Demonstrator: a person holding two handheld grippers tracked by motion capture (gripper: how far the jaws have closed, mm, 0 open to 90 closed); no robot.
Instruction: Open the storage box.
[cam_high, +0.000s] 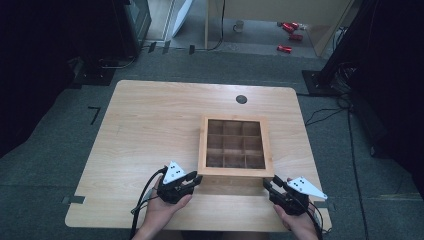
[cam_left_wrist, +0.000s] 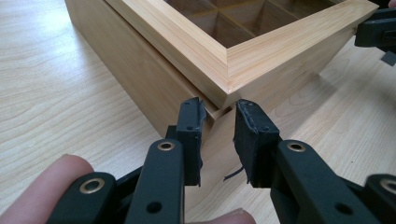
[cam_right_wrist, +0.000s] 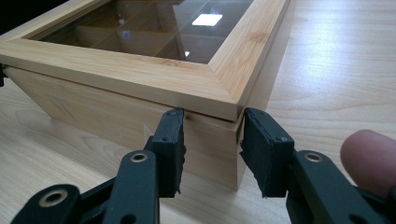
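A wooden box with a glass-paned lid and several compartments inside stands right of the table's middle, near the front. My left gripper is at its near left corner. In the left gripper view the jaws straddle that corner of the box just under the lid's rim, with the pads against the wood. My right gripper is at the near right corner. In the right gripper view its jaws clasp that corner of the box, one pad on the front wall and one on the side.
The pale wooden table has a dark round grommet behind the box. Open tabletop lies left of the box. Dark stands, cables and red items are on the floor beyond the table.
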